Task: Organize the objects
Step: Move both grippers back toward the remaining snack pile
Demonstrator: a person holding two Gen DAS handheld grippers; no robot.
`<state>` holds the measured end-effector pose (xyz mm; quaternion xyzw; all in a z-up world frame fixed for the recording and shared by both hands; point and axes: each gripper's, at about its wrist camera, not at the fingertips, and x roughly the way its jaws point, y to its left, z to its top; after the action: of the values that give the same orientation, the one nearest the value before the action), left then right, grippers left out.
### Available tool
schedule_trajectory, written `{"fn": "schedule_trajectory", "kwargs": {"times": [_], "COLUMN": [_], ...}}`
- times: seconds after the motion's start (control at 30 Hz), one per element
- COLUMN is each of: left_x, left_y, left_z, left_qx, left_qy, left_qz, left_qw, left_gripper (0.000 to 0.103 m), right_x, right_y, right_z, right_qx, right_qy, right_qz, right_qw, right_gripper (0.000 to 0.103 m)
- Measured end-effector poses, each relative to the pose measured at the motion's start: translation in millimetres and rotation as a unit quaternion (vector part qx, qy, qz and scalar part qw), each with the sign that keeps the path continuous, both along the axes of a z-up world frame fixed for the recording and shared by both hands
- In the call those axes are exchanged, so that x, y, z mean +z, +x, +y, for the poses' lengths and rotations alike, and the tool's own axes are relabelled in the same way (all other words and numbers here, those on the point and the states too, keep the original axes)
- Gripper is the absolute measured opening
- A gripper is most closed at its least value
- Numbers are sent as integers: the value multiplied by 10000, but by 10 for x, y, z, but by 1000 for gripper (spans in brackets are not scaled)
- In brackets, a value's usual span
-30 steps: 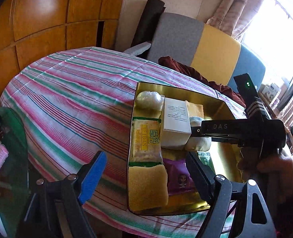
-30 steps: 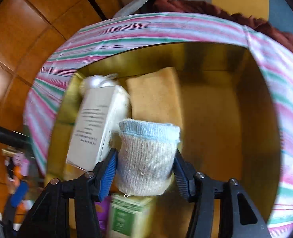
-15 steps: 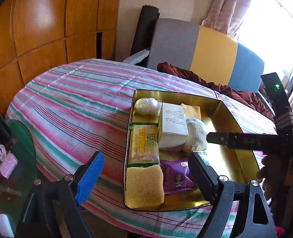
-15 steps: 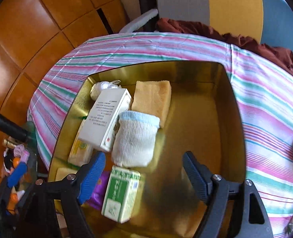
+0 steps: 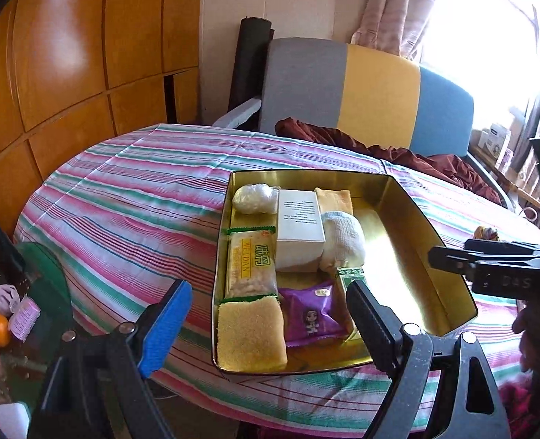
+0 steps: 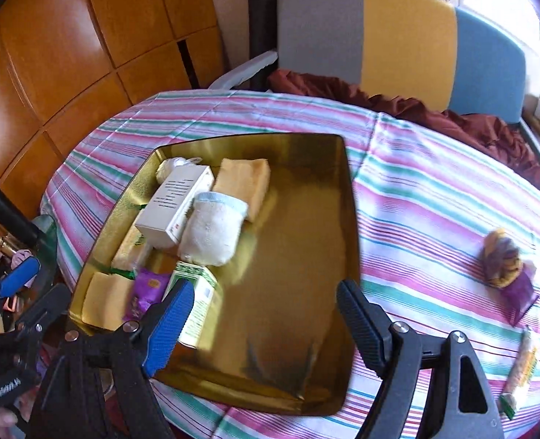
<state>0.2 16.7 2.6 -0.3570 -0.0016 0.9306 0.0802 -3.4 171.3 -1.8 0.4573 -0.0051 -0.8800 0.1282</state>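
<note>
A gold metal tray (image 5: 408,219) (image 6: 306,329) sits on the striped tablecloth. A rolled white sock (image 5: 343,241) (image 6: 211,234) lies in it beside a white box (image 5: 299,230) (image 6: 174,208), free of any grip. A snack bar (image 5: 249,263), yellow sponge (image 5: 249,333), purple packet (image 5: 312,314) and green carton (image 6: 196,303) fill the tray's left half. My right gripper (image 6: 264,307) hangs open above the tray's bare right half, with nothing between its fingers. My left gripper (image 5: 270,311) is open and empty over the tray's near edge.
On the cloth to the right of the tray lie a knitted ball (image 6: 500,259), a purple packet (image 6: 522,292) and a wrapped snack bar (image 6: 522,366). A grey, yellow and blue chair (image 5: 361,95) with dark red cloth stands behind. A cluttered glass side table (image 5: 39,292) is at left.
My right gripper opened, let go of the white sock in the tray, then drew back and up. The left gripper backed away a little, so more of the room shows.
</note>
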Motion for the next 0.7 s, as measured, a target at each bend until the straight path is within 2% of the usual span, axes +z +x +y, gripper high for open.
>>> {"fn": "schedule_trajectory", "kwargs": {"times": [0.23,0.43,0.6,0.7], "left_x": [19,43,44,38], "left_y": [38,40,36,44], "left_z": [103,204,306,375], "left_qx": [-129,-255,-394,-511], "left_qy": [-105,-150,-166,-169], "left_qz": [30,39,0,-27], "left_qw": [9999,9996,9991,9985], "left_gripper": [87,87,87,87], "right_x": [92,140,204,179], "right_y": [137,169,174,173], "right_z": [321,821,1471,1960], "right_qx": [-208,-616,-1299,-1906], "right_qy": [73,220,461,561], "right_qz": [130,131,183,171], "right_qw": [9997,9978,9903,9799], "right_gripper": [82,82,82,82]}}
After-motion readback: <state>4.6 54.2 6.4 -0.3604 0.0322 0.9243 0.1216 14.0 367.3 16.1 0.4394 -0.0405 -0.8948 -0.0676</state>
